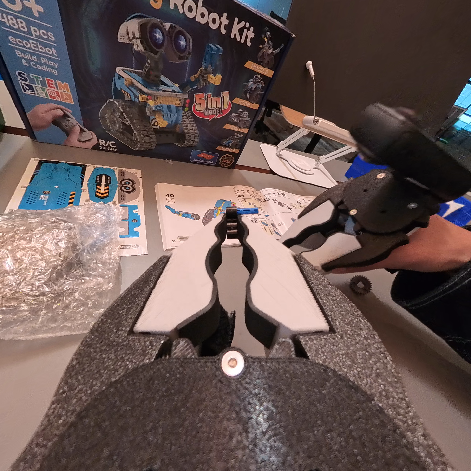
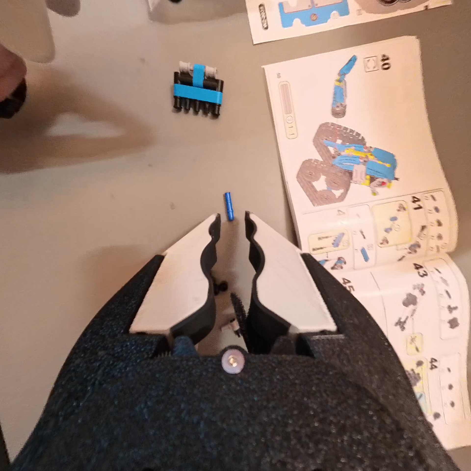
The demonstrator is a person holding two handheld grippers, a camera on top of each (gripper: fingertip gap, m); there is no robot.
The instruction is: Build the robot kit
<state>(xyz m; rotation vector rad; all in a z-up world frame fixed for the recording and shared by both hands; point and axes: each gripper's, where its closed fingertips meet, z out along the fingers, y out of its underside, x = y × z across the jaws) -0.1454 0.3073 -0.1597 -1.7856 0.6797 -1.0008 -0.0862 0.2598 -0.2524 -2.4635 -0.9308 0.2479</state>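
Note:
My left gripper is shut on a small black toy part held above the grey table. A blue pin sticks out of the part's top to the right. My right gripper is open and empty, low over the table. A loose blue pin lies just ahead of the gap between its tips. A black and blue brick assembly lies farther ahead. In the left wrist view the right gripper shows to the right, over the open instruction booklet.
A toy kit box stands at the back. A sticker sheet and a crumpled plastic bag lie at the left. A white stand is at the back right. A black gear lies near a person's hand. My right fingertips sit around 12 cm from my left ones.

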